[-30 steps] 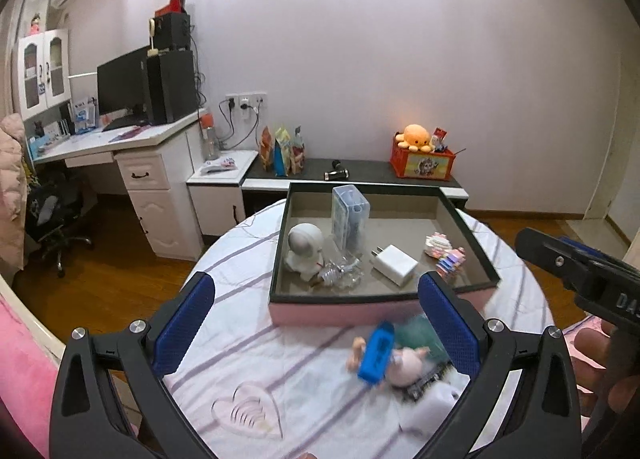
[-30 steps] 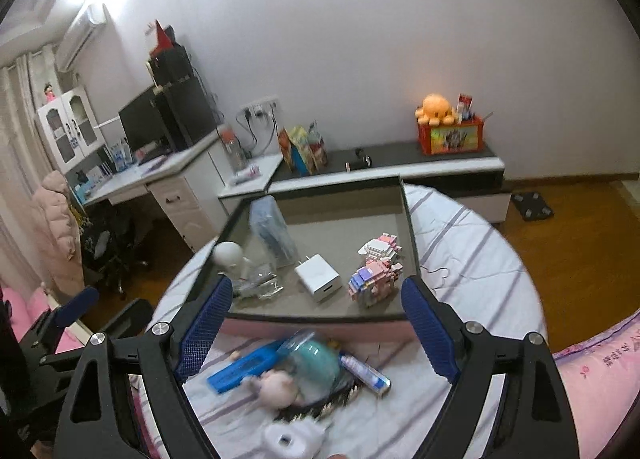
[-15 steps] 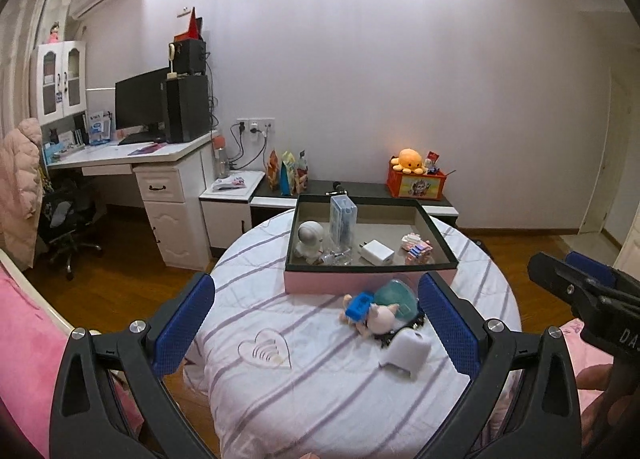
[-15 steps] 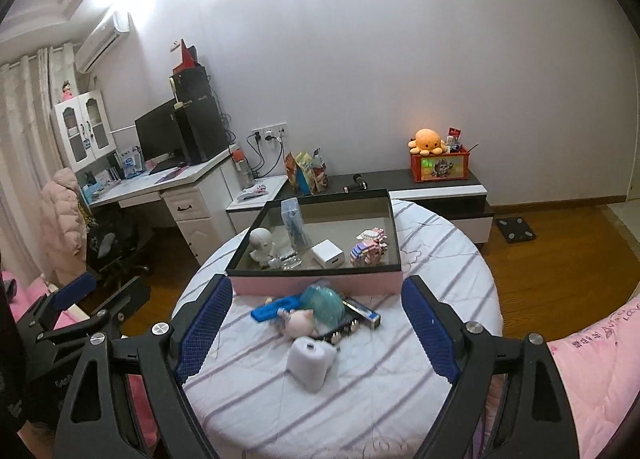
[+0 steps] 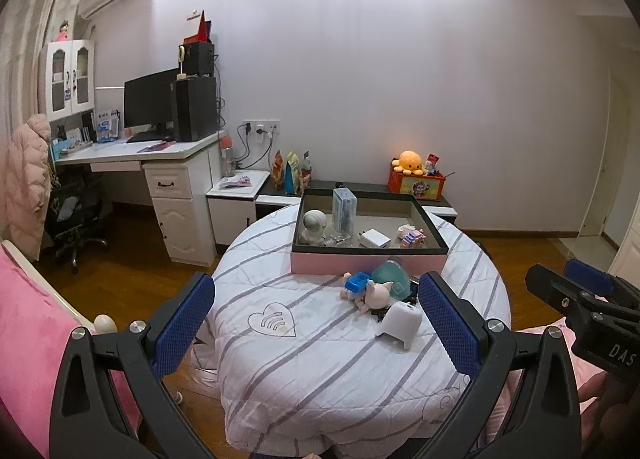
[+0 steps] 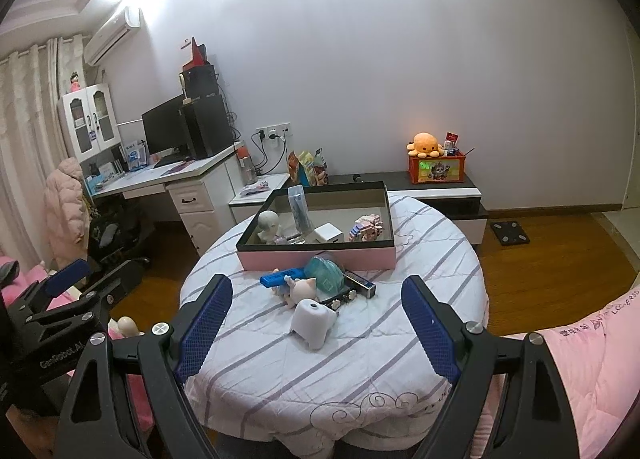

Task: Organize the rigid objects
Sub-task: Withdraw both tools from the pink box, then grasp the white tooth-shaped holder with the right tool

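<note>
A pink box with a dark rim (image 5: 366, 263) (image 6: 316, 259) stands at the far side of a round table. It holds a white figure (image 5: 314, 223), a clear case (image 5: 344, 207), a white charger (image 5: 375, 238) and a pink block toy (image 5: 410, 237). In front of it lie a blue bar (image 6: 282, 277), a pink pig doll (image 6: 302, 289), a teal round thing (image 6: 324, 279) and a white tooth-shaped item (image 5: 400, 323) (image 6: 313, 321). My left gripper (image 5: 318, 323) and right gripper (image 6: 318, 327) are both open, empty and held back from the table.
The round table (image 5: 320, 371) has a striped white cloth. A desk with monitor (image 5: 150, 105) stands at the left, a low cabinet (image 6: 440, 187) behind. Pink bedding (image 6: 592, 359) lies at the near right and left. Wooden floor surrounds the table.
Both grippers have pulled back and away from the table; the box and the loose items now look much smaller and farther. Both stayed open and empty.
</note>
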Tool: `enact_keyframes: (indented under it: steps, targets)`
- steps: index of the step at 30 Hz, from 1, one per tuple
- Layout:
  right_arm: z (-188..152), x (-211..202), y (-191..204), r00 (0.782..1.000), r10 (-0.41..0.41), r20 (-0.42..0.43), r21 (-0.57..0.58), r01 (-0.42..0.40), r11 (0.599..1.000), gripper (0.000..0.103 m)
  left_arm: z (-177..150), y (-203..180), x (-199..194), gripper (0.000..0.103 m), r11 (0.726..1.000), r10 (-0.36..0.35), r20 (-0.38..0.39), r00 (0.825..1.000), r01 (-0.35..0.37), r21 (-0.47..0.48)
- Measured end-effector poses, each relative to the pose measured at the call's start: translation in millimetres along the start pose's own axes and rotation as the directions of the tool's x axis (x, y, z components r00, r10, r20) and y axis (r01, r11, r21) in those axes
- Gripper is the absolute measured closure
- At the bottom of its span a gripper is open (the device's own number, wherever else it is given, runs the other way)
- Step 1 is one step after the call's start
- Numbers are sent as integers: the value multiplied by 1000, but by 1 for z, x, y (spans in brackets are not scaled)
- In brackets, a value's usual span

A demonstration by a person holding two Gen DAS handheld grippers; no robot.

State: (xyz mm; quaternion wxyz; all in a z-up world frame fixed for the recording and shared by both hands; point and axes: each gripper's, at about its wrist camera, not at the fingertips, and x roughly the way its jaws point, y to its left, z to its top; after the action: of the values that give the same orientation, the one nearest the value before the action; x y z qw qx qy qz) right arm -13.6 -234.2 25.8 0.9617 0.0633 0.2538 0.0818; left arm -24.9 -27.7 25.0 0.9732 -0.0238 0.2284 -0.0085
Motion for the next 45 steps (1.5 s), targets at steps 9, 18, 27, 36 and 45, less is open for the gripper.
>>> enact_keyframes:
  steps: [9,18,27,36,45]
  targets:
    - [-2,-2,1,1000,-7,-3,-9,7,1000,15,-3,4,-2,0,1000,-5,-4,1000,5,-8]
    - [-6,9,2,999,-17,-31,-24,17,1000,15,-5,6,5,0,1000,-11,-21,1000,10,-15]
    - [-16,42,-4,993,-16,-117,-26,13,1000,15,-10,7,35,0,1000,-4,-77,997,3,-14]
    - [-44,104,-17,961,3,-275,-26,-10,1000,15,-31,8,89,0,1000,-5,-181,983,0,-27]
    - [-65,160,-29,926,24,-376,-7,-29,1000,15,-46,2,137,0,1000,-7,-258,966,4,-10]
